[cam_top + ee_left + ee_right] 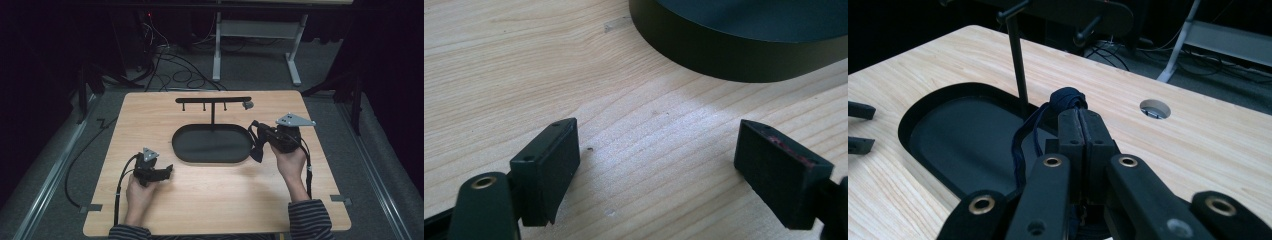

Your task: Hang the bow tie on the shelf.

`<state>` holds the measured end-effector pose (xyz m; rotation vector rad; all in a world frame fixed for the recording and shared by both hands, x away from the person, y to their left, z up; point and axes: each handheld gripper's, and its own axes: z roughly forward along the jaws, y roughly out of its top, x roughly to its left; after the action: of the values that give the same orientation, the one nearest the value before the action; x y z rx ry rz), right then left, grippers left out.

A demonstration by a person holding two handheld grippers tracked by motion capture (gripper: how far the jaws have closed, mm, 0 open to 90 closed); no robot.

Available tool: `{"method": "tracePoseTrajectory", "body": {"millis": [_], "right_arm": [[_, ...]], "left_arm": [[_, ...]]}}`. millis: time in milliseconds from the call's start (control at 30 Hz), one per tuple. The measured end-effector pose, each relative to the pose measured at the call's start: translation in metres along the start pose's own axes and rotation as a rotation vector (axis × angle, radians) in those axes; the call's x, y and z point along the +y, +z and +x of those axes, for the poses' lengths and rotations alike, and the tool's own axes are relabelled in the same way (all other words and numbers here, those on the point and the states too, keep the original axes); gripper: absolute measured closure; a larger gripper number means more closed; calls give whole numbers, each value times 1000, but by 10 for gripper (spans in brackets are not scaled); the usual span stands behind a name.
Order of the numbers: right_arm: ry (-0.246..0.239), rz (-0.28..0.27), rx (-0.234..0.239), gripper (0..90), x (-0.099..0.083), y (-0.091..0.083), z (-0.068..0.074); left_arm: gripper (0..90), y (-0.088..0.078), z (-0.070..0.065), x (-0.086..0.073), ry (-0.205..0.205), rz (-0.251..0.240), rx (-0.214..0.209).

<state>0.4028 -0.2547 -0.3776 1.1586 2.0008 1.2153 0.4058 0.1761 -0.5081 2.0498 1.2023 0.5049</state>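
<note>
Right gripper (1081,117), frame centre, jaws pinched on a dark blue cord (1020,140) just below its knot. Cord looks light, limp and likely to swing; the knot seems the best hold. Left gripper (656,165) spread wide over bare table (499,60).

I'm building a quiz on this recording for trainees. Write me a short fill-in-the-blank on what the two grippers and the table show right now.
1. The right gripper is shut on a dark blue ____.
2. The left gripper has its jaws ____, with bare table between them.
3. The black oval tray lies at the foot of a stand whose top bar carries small ____.
4. In the high view the tray lies ____ the two grippers.

Missing words: strap (cord); open; hooks (pegs); between
</note>
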Motion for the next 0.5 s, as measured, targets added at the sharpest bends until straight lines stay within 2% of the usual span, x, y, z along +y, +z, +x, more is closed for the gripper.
{"method": "tracePoseTrajectory", "body": {"millis": [500], "right_arm": [[5, -5, 3, 900, 14, 7, 0]], "left_arm": [[188, 0, 0, 0, 0, 0, 0]]}}
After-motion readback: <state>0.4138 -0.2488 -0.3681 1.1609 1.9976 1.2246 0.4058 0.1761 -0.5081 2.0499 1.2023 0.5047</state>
